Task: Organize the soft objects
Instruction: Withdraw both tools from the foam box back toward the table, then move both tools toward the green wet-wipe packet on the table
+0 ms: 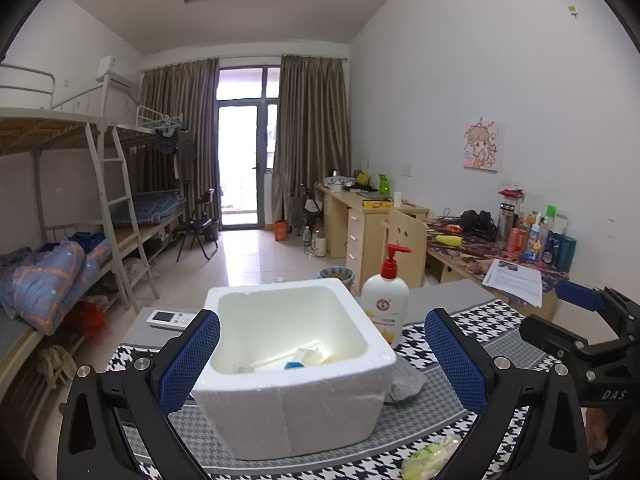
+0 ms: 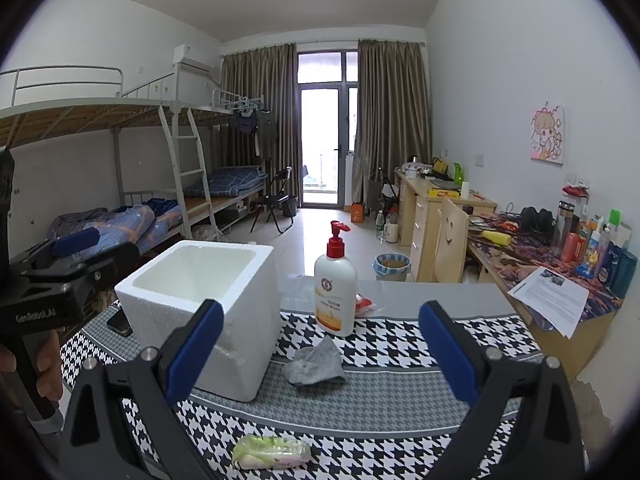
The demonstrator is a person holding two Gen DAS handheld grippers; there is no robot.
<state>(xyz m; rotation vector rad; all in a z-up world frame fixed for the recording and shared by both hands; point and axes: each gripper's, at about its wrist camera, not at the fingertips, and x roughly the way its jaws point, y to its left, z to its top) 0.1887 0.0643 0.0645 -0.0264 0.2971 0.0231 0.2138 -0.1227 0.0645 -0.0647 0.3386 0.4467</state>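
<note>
Already stowed: a few items are seen at the bottom of the white foam box (image 1: 288,364) in the left wrist view, pale pieces and something blue; what they are cannot be told.
Foam box: it stands open-topped on the houndstooth cloth (image 2: 400,344) covering the surface, at about 10 o'clock from the centre of the right wrist view.
Grey cloth: a crumpled grey rag (image 2: 314,362) lies on the cloth just beside the box's right wall, at 3 o'clock from it; it is judged to be still outside and awaiting pick-up.
Green-white packet: a soft wrapped bundle (image 2: 272,453) lies near the front edge at 6 o'clock, apart from the box; it too is not yet stowed.
Lotion bottle: a pump bottle with a red top (image 2: 335,284) stands upright behind the rag at 12 o'clock from it; it is rigid, so it is probably not meant for the box.
Left gripper (image 1: 322,356): its jaws are spread wide and nothing is held; the box is framed between them.
Right gripper (image 2: 320,354): it is likewise spread wide and empty, with the rag lying between its fingers in view.
Progress: roughly midway is judged; some things are in, at least two soft things are left.
Outward: a remote control (image 1: 168,318) lies at 9 o'clock of the box, a phone (image 2: 119,325) beside it.
</note>
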